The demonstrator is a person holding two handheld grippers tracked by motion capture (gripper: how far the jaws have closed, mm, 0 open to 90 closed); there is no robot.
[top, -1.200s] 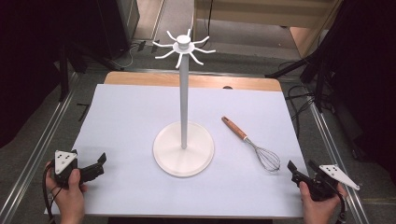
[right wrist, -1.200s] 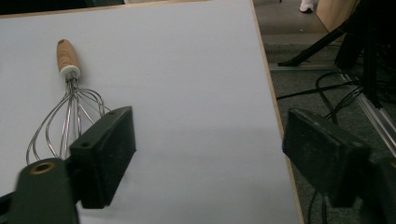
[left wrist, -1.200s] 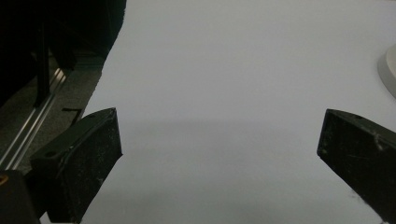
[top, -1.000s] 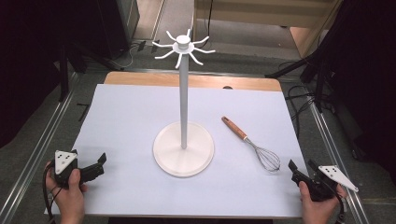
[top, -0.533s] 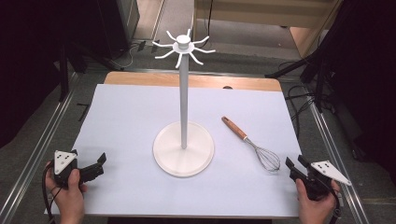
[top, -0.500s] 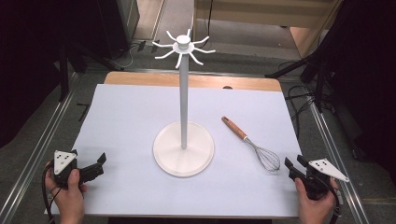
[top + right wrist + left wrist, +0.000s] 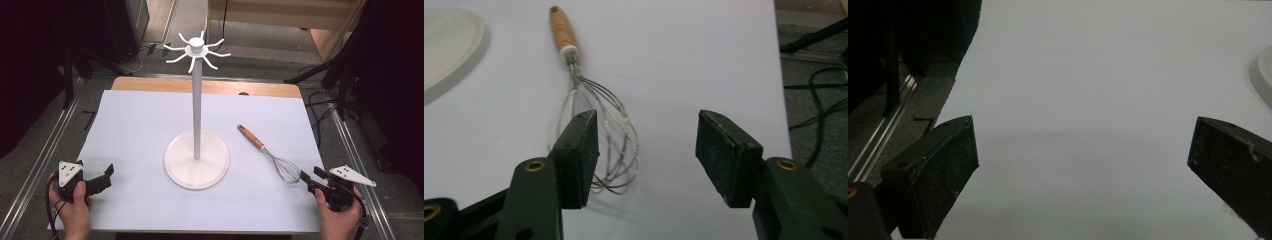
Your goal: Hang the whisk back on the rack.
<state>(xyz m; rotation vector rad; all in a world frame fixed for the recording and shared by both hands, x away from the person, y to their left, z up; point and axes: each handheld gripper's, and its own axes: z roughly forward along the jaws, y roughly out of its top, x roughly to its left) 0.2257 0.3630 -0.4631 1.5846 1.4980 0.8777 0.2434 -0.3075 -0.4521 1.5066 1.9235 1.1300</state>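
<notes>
Right gripper (image 7: 309, 180): it has crept in from the table's right edge toward the wire end of the whisk over the last second; jaws spread apart, gripping nothing.
Right gripper view: the left jaw stands in front of the wire loops of the whisk (image 7: 596, 135); the right jaw stands over bare sheet, well off the wires.
Whisk (image 7: 272, 156): lies flat on the white sheet (image 7: 140, 125), right of the stand, wooden handle pointing up-left and away, wire head toward the right gripper; unmoved across the frames.
Stand (image 7: 196, 159): white post on a round base at table centre, hooks at the top bare; unmoved.
Left gripper (image 7: 102, 179): resting at the near-left corner of the sheet, jaws wide apart and empty; no shift in position.
Meaning: the approach to the whisk has begun, in my judgement; the grasp is not yet made.
Next need: the jaws are not centred on the whisk; a shift toward the handle or the neck seems called for before closing.
</notes>
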